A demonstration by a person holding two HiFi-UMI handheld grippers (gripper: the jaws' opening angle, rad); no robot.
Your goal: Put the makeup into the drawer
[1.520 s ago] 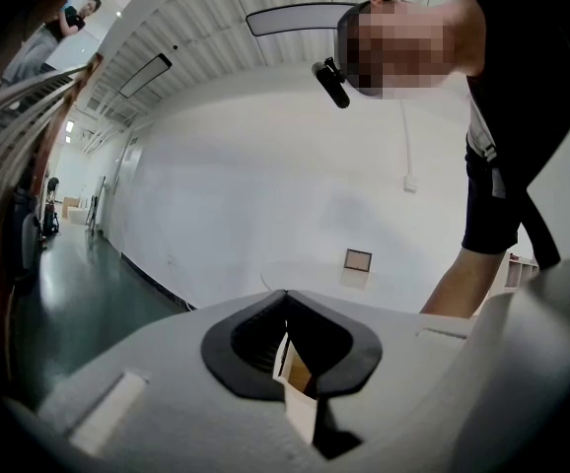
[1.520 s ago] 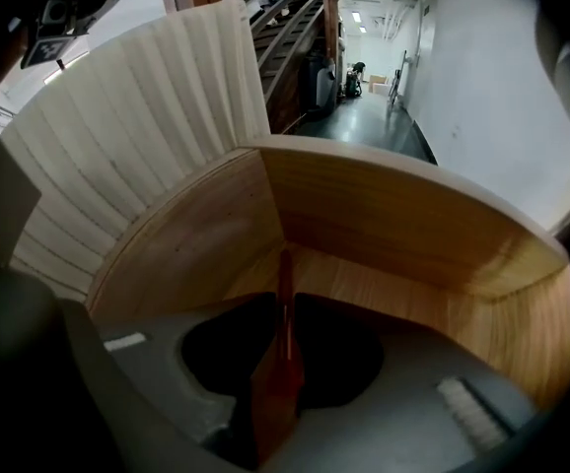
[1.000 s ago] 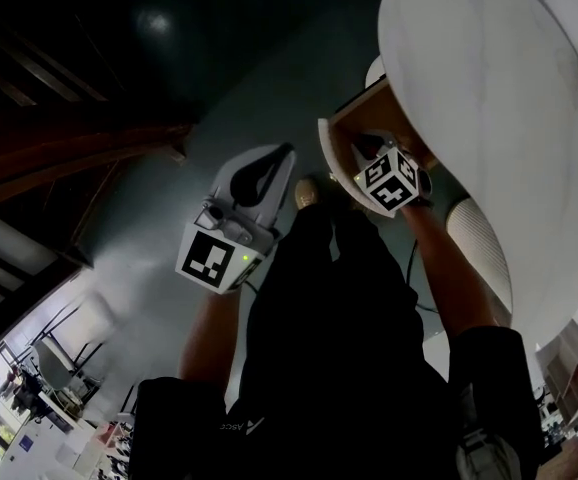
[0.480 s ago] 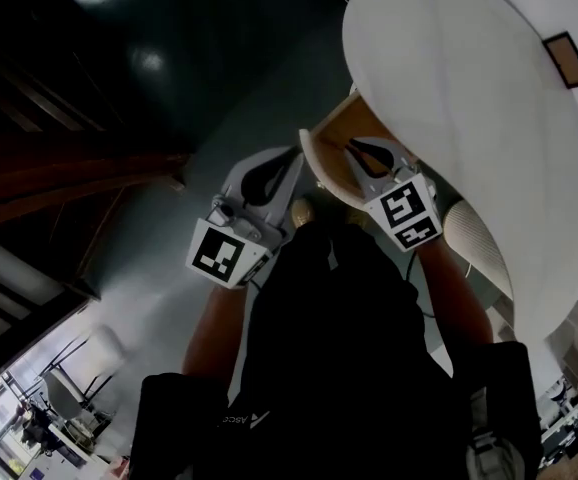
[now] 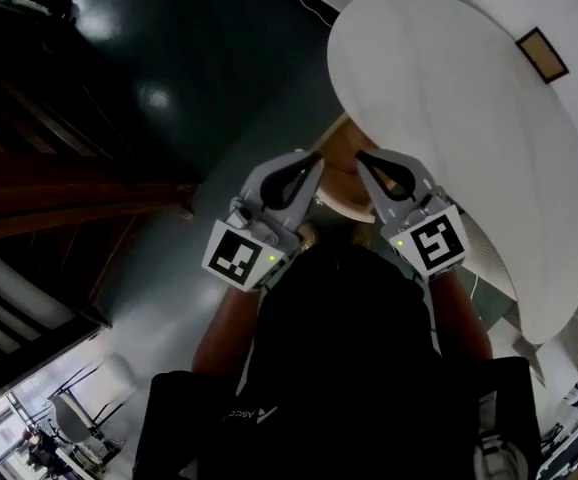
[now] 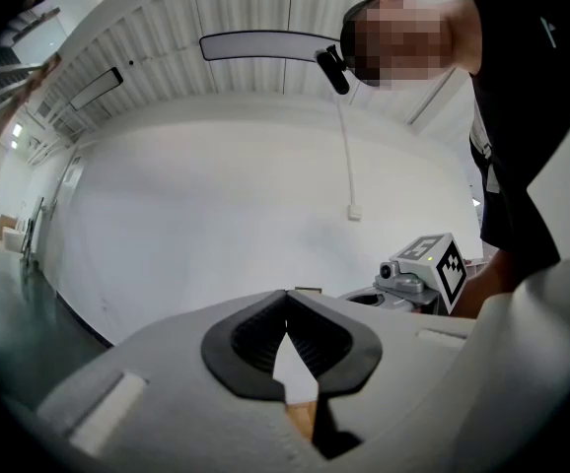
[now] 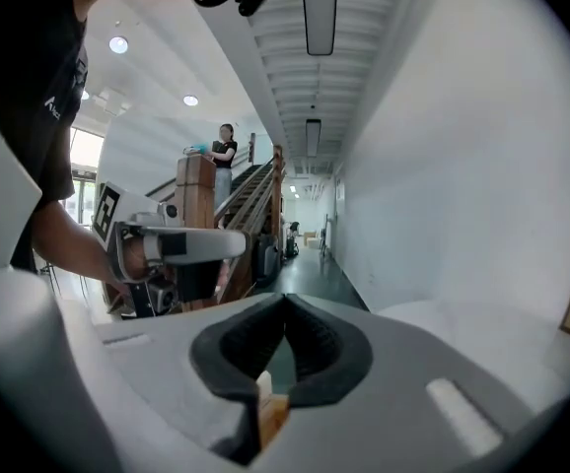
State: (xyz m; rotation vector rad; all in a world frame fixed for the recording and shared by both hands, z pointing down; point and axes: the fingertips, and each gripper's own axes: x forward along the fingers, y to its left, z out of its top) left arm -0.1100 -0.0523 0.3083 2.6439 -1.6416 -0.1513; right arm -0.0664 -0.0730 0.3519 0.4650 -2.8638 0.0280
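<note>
No makeup shows in any view. In the head view my left gripper (image 5: 314, 158) and right gripper (image 5: 361, 156) are held side by side, both pointing at a wooden drawer-like part (image 5: 339, 168) under the white round table (image 5: 449, 118). Each is shut, tips touching, with nothing between them. The left gripper view shows its jaws (image 6: 287, 294) closed, with the white tabletop and the right gripper's marker cube (image 6: 441, 261) beyond. In the right gripper view its jaws (image 7: 285, 299) are closed too, and the left gripper (image 7: 172, 249) is at the left. The drawer's inside is hidden.
A small brown framed object (image 5: 541, 53) lies on the far tabletop. Dark glossy floor (image 5: 169, 68) spreads to the left, with a wooden stair rail (image 5: 69, 198) beside it. Another person (image 7: 224, 161) stands far off by a staircase. My dark clothing fills the lower head view.
The right gripper has drawn back from the wooden opening and now sits level with the left one. The left gripper shifted slightly right. Less of the wooden part shows.
</note>
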